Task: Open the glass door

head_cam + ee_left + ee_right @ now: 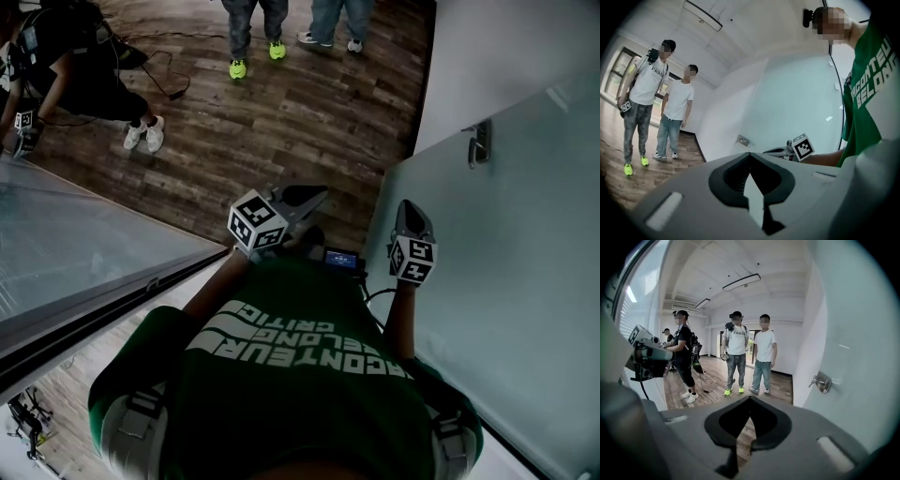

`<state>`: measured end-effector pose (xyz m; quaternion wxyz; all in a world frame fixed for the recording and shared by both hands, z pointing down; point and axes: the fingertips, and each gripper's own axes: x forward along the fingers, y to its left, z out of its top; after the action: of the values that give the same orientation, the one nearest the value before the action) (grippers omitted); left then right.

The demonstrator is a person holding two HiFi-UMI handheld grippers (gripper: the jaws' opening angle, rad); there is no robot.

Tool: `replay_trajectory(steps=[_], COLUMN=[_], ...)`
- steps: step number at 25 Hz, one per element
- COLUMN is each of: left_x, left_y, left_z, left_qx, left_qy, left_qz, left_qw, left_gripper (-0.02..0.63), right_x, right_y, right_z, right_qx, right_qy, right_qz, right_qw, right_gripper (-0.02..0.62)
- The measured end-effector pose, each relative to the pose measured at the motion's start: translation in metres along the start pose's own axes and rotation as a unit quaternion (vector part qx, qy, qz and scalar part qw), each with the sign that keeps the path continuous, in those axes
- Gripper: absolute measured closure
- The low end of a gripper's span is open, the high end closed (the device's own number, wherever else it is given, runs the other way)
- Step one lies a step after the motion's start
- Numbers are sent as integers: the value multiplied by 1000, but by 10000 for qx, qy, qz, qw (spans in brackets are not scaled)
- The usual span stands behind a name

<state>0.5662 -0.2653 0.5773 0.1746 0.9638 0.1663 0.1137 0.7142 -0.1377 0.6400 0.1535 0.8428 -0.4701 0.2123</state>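
Observation:
The glass door (511, 272) is a pale frosted pane on my right, and it carries a small metal handle (480, 142). That handle also shows in the left gripper view (743, 140) and in the right gripper view (821, 381). My right gripper (410, 206) is shut and empty. It hangs just in front of the pane, below and left of the handle, not touching it. My left gripper (314, 194) is shut on nothing, out over the wooden floor left of the door. Both pairs of jaws meet at their tips (750, 153) (750, 398).
A second glass panel (75, 244) slants across my left side. A white wall (497, 56) stands beyond the door. Three people stand ahead on the wooden floor (281, 122); one in black (84, 75) has a cable (169, 80) trailing beside them.

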Motion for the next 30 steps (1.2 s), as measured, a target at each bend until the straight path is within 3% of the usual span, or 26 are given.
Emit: replay_trajectory(steps=[8, 14, 21, 30], left_x=[-29, -37, -20, 24], left_y=[-7, -2, -1, -36], left_z=[-19, -27, -25, -27], left_qx=[-177, -248, -185, -173], left_qy=[16, 64, 71, 57], left_qz=[-86, 61, 224, 124], left_qw=[9998, 9997, 9996, 9998], left_gripper=[591, 591, 591, 591], right_x=[-35, -46, -56, -71], right_y=[37, 45, 22, -18], right_z=[-8, -16, -18, -33], right_qx=[-12, -132, -83, 43], right_qy=[-8, -22, -130, -246], right_qz=[-34, 58, 108, 167], right_qw=[10000, 9999, 9998, 9995], right_gripper=[603, 603, 603, 603])
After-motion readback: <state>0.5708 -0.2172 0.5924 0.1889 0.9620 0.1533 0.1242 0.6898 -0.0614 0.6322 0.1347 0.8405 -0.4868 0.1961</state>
